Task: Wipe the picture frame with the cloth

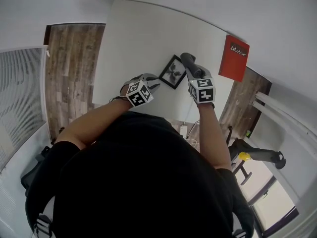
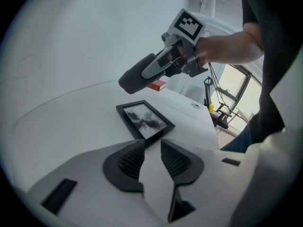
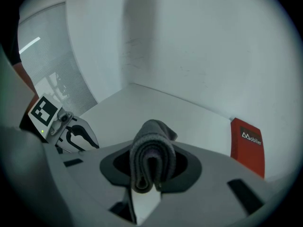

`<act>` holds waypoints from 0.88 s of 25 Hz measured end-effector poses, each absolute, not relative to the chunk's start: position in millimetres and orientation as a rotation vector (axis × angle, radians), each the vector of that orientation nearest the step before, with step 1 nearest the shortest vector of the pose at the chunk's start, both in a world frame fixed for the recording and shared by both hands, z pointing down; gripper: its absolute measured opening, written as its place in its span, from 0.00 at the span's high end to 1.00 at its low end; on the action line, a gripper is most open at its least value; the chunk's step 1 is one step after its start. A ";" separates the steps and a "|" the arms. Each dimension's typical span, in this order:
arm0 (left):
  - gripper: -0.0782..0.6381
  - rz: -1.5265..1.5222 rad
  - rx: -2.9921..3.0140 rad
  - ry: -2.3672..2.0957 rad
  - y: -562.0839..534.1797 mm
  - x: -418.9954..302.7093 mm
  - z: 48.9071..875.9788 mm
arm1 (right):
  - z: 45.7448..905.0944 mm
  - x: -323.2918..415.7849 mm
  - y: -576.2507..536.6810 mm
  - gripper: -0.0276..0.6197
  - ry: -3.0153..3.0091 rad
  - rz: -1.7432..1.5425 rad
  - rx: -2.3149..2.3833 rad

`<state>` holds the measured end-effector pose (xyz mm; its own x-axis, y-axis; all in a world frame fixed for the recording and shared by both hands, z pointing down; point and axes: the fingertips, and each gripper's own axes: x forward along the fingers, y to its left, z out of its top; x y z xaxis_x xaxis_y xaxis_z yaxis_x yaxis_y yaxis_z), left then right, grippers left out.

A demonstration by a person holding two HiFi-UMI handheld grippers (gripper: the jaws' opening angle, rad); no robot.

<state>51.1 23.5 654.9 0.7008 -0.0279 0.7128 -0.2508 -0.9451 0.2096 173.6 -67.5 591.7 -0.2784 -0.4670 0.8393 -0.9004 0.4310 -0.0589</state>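
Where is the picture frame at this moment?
In the head view the frame lies flat on the white table, between the left claw and the right claw holding the cloth; a red book is further right.

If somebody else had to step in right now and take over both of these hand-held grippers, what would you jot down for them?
Left hand-held gripper: jaws apart, nothing between them, aimed at the near corner of the picture frame.
Right hand-held gripper: shut on the folded grey cloth, which hangs in the air above the frame, not touching it.
The frame lies flat on the white table; a red book lies further off.
Done: the cloth is in the grip.
Left: probably steady the frame with the left, then wipe it with the cloth.
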 end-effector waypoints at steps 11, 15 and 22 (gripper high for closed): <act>0.70 1.178 2.601 -0.205 19.4 47.8 690.0 | 623.3 159.0 -85.7 0.79 -1.780 0.463 1.042; 0.71 1.192 2.611 -0.178 20.9 45.9 693.7 | 634.3 154.8 -83.7 0.79 -1.744 0.385 1.000; 0.79 1.227 2.610 -0.186 14.9 45.8 695.3 | 648.9 143.8 -71.9 0.79 -1.719 0.291 0.916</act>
<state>45.8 14.9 695.3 0.6368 -0.0085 0.7710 -0.2197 -0.9605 0.1709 143.8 -71.9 648.9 -0.0878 -0.4273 0.8999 -0.6996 0.6695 0.2497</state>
